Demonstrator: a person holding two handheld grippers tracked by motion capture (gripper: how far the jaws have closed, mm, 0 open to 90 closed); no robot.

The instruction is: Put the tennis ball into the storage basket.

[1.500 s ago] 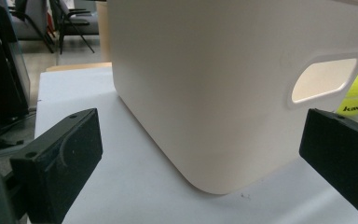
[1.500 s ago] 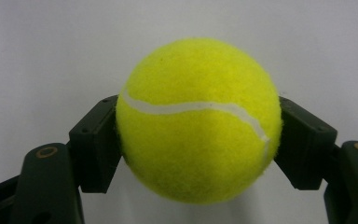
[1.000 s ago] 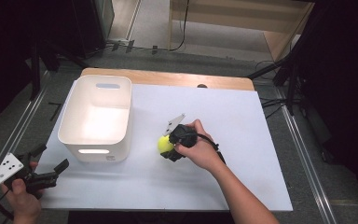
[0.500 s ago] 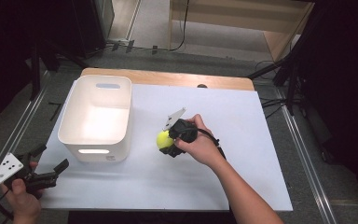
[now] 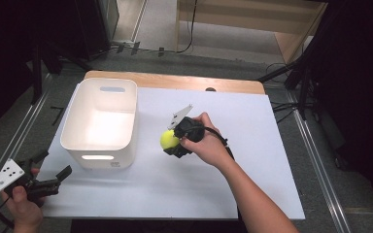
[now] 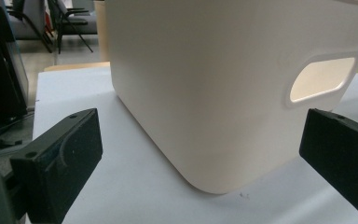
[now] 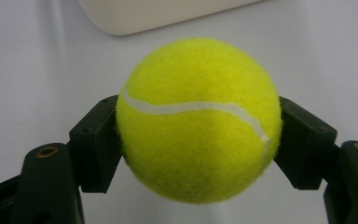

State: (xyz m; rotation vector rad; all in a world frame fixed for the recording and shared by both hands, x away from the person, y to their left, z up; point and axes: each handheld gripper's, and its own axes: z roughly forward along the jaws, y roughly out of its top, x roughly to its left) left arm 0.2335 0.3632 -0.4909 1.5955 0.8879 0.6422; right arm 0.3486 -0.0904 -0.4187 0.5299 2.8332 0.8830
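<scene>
A yellow tennis ball [image 5: 168, 139] [image 7: 198, 119] is clamped between the black jaws of my right gripper [image 5: 171, 141] [image 7: 198, 140], which is shut on it and holds it a little above the white table sheet [image 5: 252, 145], just right of the white bin [image 5: 101, 121]. My left gripper [image 5: 53, 167] [image 6: 200, 154] rests at the front left corner of the table, open, jaws wide apart with nothing between them. It faces the bin's near wall and handle slot [image 6: 321, 84].
The white bin [image 6: 205, 79] stands empty at the left of the sheet. A wooden board edge [image 5: 175, 81] runs along the table's far side. Metal rails [image 5: 320, 165] flank the table. Bare sheet lies to the right and in front.
My right gripper has lifted the tennis ball slightly off the sheet and drifted a touch toward the bin. The left gripper has stayed put.
</scene>
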